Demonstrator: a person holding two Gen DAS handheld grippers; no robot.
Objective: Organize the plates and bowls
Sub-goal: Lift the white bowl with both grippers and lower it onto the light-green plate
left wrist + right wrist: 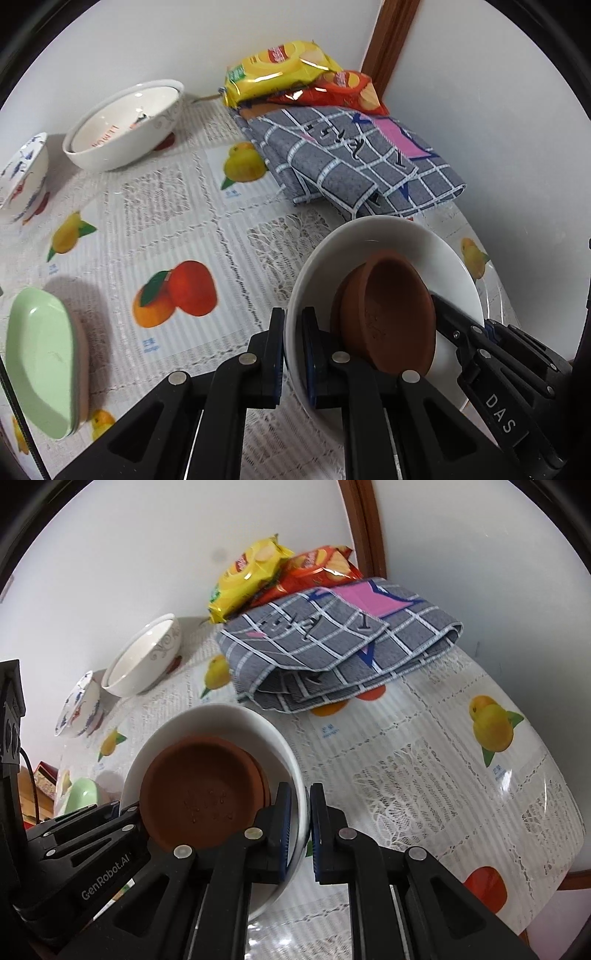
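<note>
White plate (388, 236) | holds brown saucers (388, 310) | left hand-held gripper (293, 354) clamps rim | right hand-held gripper (300, 830) clamps opposite rim

We see a glossy white ceramic plate (436, 243), matt terracotta saucer (388, 314), woven checked cloth (354, 162), shiny foil packets (280, 66).

Both black plastic two-finger grippers, left gripper (293, 354) and right gripper (299, 830), carry silver rivets, blue finger pads and white lettering.
</note>
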